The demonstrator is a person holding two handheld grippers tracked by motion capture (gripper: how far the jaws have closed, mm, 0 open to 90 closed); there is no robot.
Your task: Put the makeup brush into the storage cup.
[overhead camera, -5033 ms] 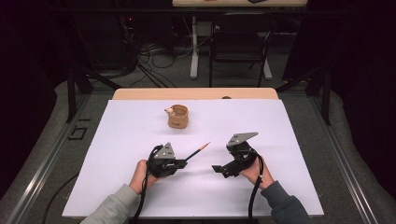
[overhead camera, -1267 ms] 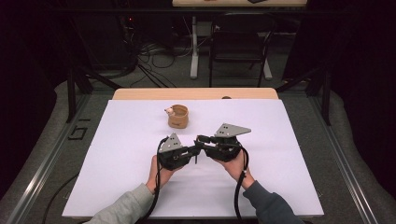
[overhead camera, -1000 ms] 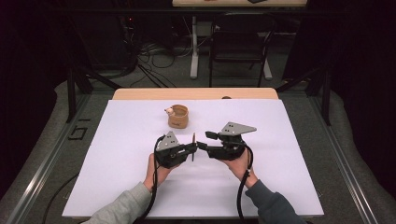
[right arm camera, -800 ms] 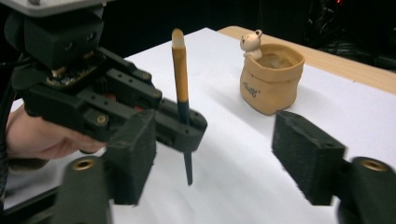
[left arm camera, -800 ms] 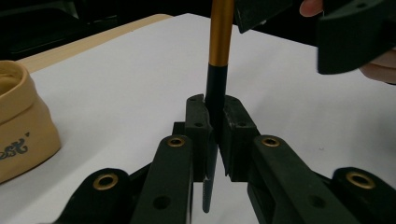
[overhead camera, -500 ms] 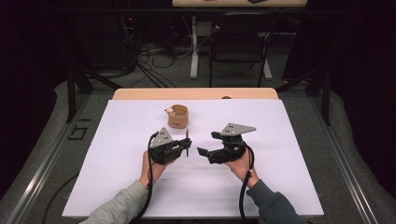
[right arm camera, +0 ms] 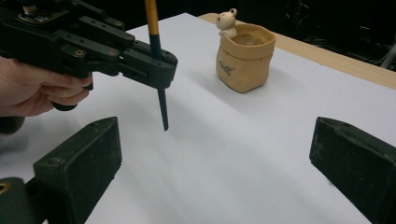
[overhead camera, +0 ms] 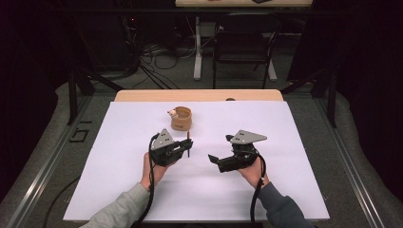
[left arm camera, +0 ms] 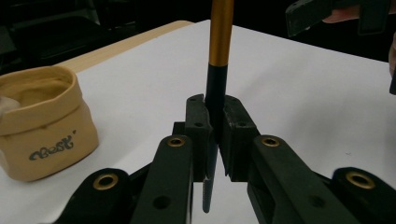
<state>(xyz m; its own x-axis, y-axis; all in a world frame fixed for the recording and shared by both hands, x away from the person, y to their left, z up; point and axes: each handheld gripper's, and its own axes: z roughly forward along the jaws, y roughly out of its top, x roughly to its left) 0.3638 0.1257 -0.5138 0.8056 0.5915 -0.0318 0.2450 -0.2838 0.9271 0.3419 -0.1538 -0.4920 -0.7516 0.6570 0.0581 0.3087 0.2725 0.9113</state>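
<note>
One tan pot stands apart; left hand-held gripper clamps a pencil, right hand-held gripper gapes.

This looks like a lab or recording studio set up for capture work. The tabletop is covered by a plain white sheet, black curtains close off both sides, loose cables lie tangled on the grey floor behind, and metal stand legs and a dark frame stand beyond.
</note>
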